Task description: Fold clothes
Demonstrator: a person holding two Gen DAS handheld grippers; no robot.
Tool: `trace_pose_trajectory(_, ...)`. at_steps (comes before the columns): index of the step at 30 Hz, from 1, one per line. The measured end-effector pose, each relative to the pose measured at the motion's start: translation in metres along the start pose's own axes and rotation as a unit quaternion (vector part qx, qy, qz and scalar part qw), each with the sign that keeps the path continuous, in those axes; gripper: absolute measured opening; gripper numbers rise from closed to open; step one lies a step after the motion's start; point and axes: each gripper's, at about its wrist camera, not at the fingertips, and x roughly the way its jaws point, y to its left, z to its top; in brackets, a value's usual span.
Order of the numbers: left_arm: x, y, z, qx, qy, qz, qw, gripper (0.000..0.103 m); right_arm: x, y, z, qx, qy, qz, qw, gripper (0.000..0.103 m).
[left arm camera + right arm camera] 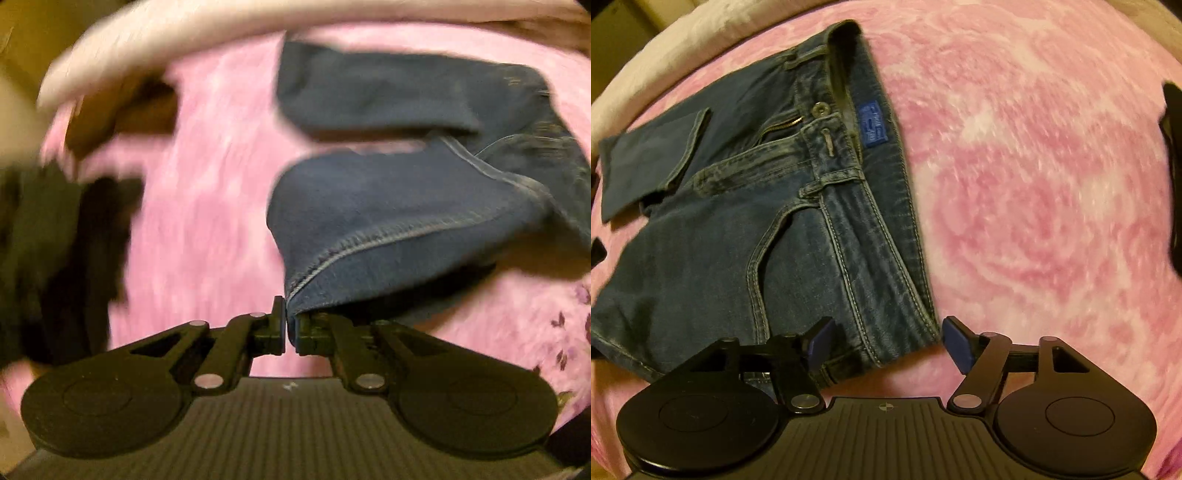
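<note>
A pair of blue jeans [768, 229] lies on a pink blanket [1034, 184], waistband to the right, with a button, zip and blue label showing. My right gripper [886, 341] is open, its jaws wide apart over the near end of the waistband, holding nothing. My left gripper [290, 325] is shut on the stitched hem of a jeans leg [388, 225] and holds it lifted above the pink blanket [207, 206]. The other leg [369, 88] lies flat farther back. The left wrist view is blurred.
Dark clothes [55, 251] lie in a heap at the left of the blanket. A white blanket edge [184, 33] runs along the far side. A black object [1172, 177] shows at the right edge of the right wrist view.
</note>
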Motion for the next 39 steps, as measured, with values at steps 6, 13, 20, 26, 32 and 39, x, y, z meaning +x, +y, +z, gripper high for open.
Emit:
trace_pose_trajectory(6,0.033,-0.008,-0.022,-0.038,0.046,-0.013,0.9981,0.004,0.006,-0.017,-0.001,0.118,-0.015,0.021,0.993,0.06)
trace_pose_trajectory(13,0.031,-0.025,-0.024,0.004,0.037,-0.023,0.999,0.006,-0.014,-0.006,0.009,0.07,-0.014,0.0,0.997,0.021)
trace_pose_trajectory(20,0.018,-0.036,-0.028,0.022,0.048,-0.066,0.9964,0.007,-0.063,-0.046,0.018,0.047,-0.046,-0.035,0.997,0.02)
trace_pose_trajectory(26,0.015,-0.055,-0.039,0.037,0.067,-0.048,0.9959,0.029,-0.054,-0.034,0.019,0.022,-0.025,-0.067,0.997,0.037)
trace_pose_trajectory(32,-0.012,-0.086,-0.025,0.125,-0.02,-0.022,0.9917,0.051,-0.066,0.008,0.024,-0.049,-0.073,-0.103,0.991,0.054)
trace_pose_trajectory(39,0.047,-0.137,0.003,0.289,-0.032,0.006,0.9567,0.05,-0.072,0.058,0.021,-0.12,-0.099,-0.122,0.98,0.058)
